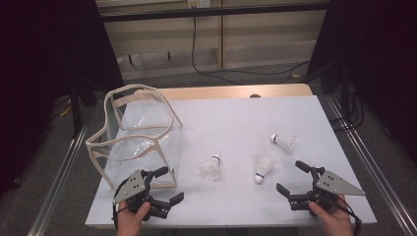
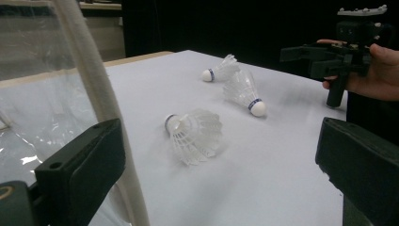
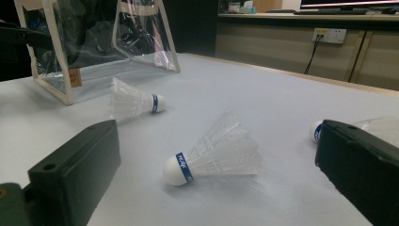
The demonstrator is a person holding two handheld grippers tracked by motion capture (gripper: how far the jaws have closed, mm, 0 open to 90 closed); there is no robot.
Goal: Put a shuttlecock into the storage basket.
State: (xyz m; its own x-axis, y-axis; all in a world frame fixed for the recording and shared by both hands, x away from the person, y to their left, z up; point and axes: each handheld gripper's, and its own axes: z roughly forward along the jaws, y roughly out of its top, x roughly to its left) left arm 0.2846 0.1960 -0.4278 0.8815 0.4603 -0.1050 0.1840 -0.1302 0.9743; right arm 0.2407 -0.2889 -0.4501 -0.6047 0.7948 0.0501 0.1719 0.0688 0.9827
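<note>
shuttlecocks, three of them, lie on the white table top (image 1: 236, 123), all on their sides; the nearest shuttlecock to the bag (image 1: 211, 168) rests just right of the clear plastic bag (image 1: 142, 142), its cork pointing away from the person; the middle shuttlecock (image 1: 262, 168) lies a little further right with its cork toward the near edge; the far shuttlecock (image 1: 283, 142) sits beyond it, cork pointing left; none of the three touches another.

the bag stands open at the left of the table, its cream fabric trim and handles (image 1: 133, 96) looping above clear walls; in the left gripper view a strip of that trim (image 2: 101, 103) rises right beside the near jaw, between the camera and part of the table; behind the table are a wooden ledge, a dangling black cable (image 1: 196, 49) and grey floor.

the left gripper (image 1: 166, 186) is held low at the near left corner, just in front of the bag, jaws spread wide and clasping nothing, aimed across toward the shuttlecocks; the left hand (image 1: 132, 216) grips it from below; the right gripper (image 1: 291, 178) sits at the near right corner, jaws likewise wide apart and empty, pointed left toward the middle shuttlecock (image 3: 214, 155), which lies between its jaws' line of sight but well clear of them; the right hand (image 1: 334, 216) holds it near the table edge.
</note>
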